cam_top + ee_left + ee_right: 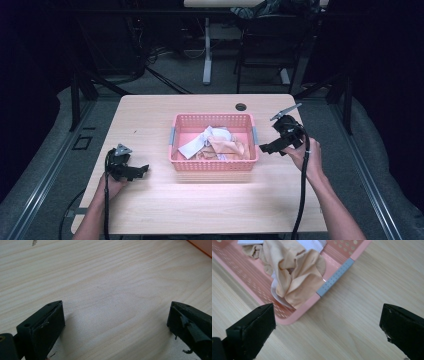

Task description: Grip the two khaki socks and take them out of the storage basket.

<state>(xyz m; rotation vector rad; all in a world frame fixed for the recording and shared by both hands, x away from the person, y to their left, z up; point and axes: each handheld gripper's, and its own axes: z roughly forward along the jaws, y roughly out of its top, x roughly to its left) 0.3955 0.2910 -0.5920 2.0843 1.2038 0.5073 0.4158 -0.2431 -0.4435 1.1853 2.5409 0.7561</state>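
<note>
A pink perforated basket (pixel 180 162) stands at the table's middle, with a crumpled tan cloth (pixel 231 148) and a white cloth (pixel 195 145) inside. My left gripper (pixel 141 170) rests low on the wood to the basket's left, jaws wide open and empty (pixel 113 327). My right gripper (pixel 266 147) hovers just right of the basket, open, pointing at its right end. In the right gripper view the tan cloth (pixel 294 272) lies against the basket's wall (pixel 294 316) near a grey handle (pixel 334 277), with my own jaws spread wide (pixel 327 327).
The light wooden table (pixel 210 205) has a round cable hole (pixel 241 106) at its back edge. Bare wood lies in front of the basket. Behind the table are desk legs and a chair (pixel 265 45) on a dark floor.
</note>
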